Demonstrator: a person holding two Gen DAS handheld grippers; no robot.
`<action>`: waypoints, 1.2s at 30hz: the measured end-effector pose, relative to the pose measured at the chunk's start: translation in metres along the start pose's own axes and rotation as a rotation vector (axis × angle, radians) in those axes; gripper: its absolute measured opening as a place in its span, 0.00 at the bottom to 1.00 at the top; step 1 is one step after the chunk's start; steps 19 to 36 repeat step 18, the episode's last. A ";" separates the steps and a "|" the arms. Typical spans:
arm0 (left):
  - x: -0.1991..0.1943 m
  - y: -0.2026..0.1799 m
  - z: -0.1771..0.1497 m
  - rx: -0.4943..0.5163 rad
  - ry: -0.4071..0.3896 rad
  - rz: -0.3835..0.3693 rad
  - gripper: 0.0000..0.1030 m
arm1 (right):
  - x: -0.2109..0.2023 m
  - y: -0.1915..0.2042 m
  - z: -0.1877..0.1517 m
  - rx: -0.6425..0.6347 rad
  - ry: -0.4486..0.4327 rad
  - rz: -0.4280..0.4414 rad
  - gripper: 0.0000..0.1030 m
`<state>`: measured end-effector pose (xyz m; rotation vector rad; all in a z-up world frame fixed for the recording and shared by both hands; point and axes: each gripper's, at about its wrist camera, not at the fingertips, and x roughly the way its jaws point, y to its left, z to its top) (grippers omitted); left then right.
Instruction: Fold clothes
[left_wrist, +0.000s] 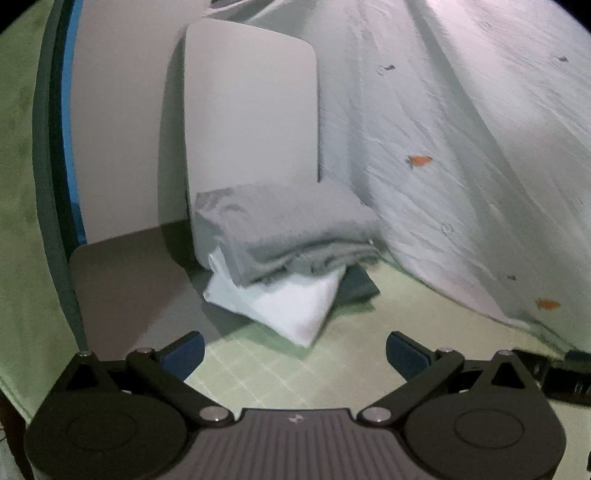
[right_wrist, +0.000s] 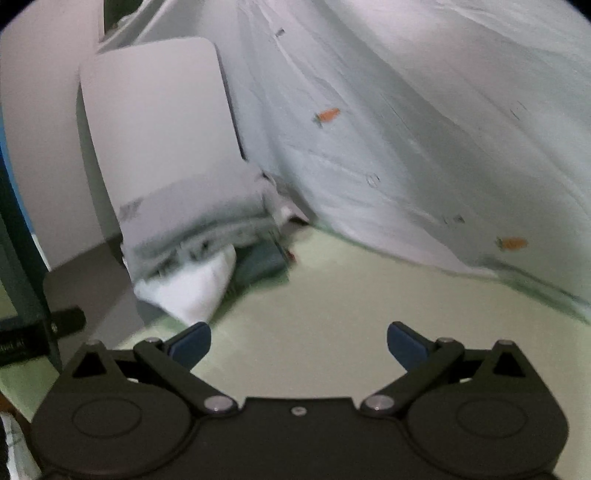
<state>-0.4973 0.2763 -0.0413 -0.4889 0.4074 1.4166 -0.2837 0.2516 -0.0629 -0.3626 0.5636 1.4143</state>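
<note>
A stack of folded clothes sits on the pale green checked sheet (left_wrist: 280, 369): a grey folded garment (left_wrist: 280, 236) on top, a white one (left_wrist: 291, 306) under it, a dark teal one (left_wrist: 360, 286) at the bottom right. My left gripper (left_wrist: 294, 354) is open, a little in front of the stack, holding nothing. In the right wrist view the same grey garment (right_wrist: 192, 221), white one (right_wrist: 192, 288) and teal one (right_wrist: 262, 264) lie ahead to the left. My right gripper (right_wrist: 298, 347) is open over bare sheet (right_wrist: 351, 295), empty.
A white rounded board (left_wrist: 251, 107) stands upright behind the stack, also the board (right_wrist: 159, 118). A white quilt with small carrot prints (left_wrist: 461, 147) slopes down on the right, the quilt (right_wrist: 424, 129). A grey flat panel (left_wrist: 125, 288) lies left of the stack.
</note>
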 end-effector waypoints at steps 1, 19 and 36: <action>-0.002 0.000 -0.003 0.006 0.006 -0.004 1.00 | -0.006 0.000 -0.007 -0.005 0.005 -0.011 1.00; -0.020 0.013 -0.016 0.021 0.003 -0.041 1.00 | -0.035 0.020 -0.037 -0.031 0.009 -0.051 1.00; -0.020 0.013 -0.016 0.021 0.003 -0.041 1.00 | -0.035 0.020 -0.037 -0.031 0.009 -0.051 1.00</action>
